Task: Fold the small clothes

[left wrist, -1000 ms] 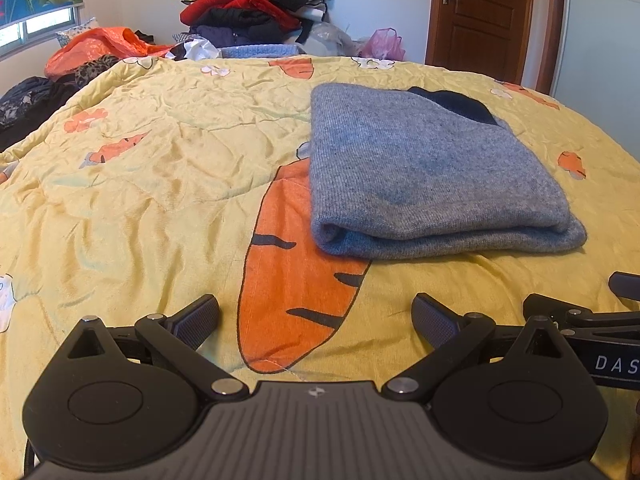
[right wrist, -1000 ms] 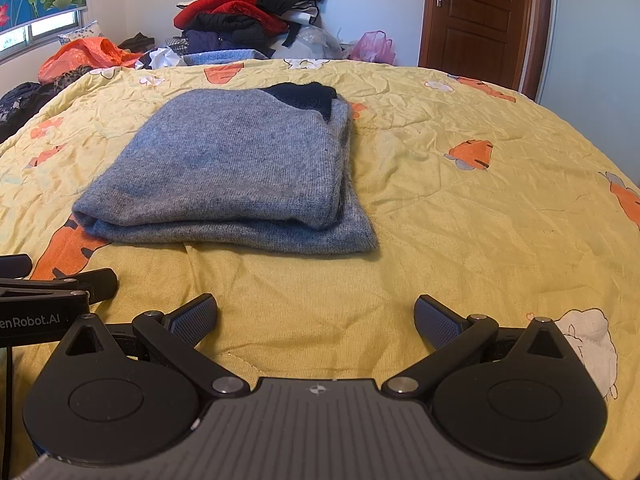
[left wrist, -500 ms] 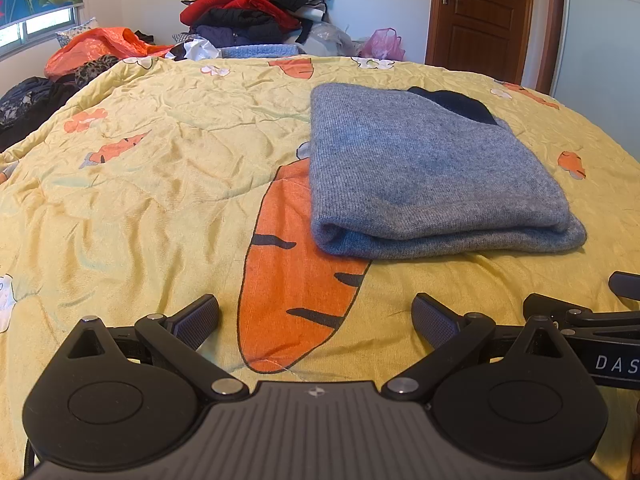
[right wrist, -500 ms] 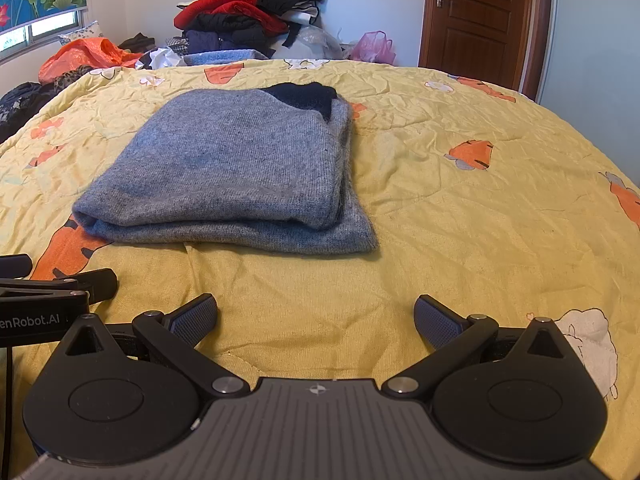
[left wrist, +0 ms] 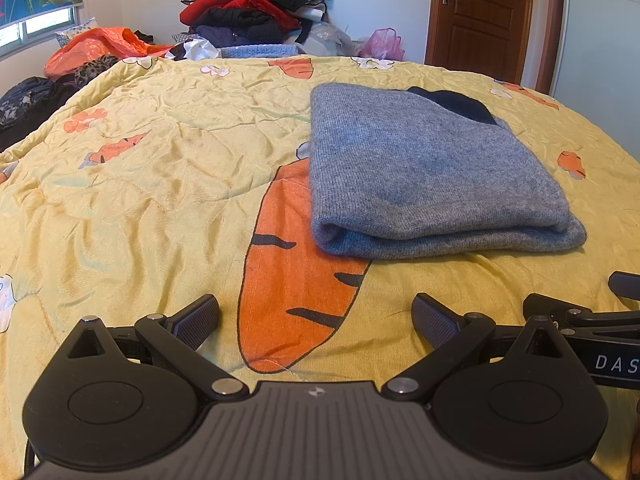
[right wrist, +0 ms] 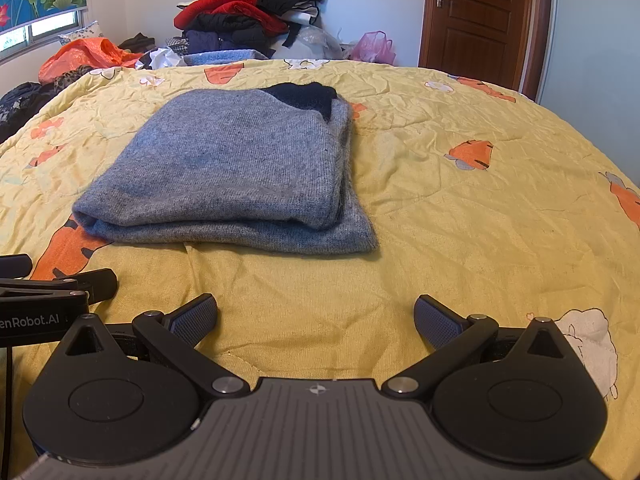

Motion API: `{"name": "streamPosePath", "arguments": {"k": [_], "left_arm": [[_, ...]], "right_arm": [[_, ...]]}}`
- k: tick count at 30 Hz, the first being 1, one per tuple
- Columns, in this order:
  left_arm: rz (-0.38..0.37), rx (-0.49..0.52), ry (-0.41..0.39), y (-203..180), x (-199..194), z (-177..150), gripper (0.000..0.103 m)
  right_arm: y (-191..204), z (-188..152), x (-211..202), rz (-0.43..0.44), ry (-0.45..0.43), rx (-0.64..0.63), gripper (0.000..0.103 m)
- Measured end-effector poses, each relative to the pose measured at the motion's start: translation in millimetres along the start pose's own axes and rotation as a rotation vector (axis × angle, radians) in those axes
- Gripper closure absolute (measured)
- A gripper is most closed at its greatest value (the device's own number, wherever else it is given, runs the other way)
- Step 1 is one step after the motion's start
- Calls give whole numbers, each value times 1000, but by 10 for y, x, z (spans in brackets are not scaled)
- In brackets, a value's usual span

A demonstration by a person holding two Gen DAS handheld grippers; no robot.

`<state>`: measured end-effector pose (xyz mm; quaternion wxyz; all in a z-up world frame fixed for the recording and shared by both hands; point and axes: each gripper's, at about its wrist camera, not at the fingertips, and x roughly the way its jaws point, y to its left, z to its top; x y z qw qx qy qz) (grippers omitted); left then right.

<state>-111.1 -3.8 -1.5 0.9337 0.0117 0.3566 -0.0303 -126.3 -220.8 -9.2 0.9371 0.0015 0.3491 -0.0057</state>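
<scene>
Left wrist: folded grey sweater (left wrist: pixel 432 172), fold nearest.

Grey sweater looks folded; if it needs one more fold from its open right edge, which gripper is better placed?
Probably right. The grey sweater's layered edge lies almost straight ahead of the open right gripper; the left gripper faces bare quilt.

Folded grey sweater (left wrist: pixel 432 172) lies on bedspread (left wrist: pixel 140 184), beyond the spread left claw (left wrist: pixel 316 320).

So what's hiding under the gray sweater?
The folded gray sweater lies on the yellow quilt, covering the top of a big printed orange carrot. A dark navy part peeks out at its far end. Anything else underneath is hidden.
</scene>
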Motion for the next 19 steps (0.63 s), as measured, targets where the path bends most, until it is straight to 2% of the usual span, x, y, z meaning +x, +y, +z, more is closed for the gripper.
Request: {"name": "streamPosePath", "arguments": {"k": [11,15,19], "left_arm": [[4,-16,-2,22,-4,-3,0],[29,-38,-7,68,-18,-15,0],[34,7,8,80,-48,10,0]], "right_arm": [[1,4,1,0,0,0,0],[-1,0,-1,0,-1,0,0],[-8,4,-7,5,2,-3,0]]}}
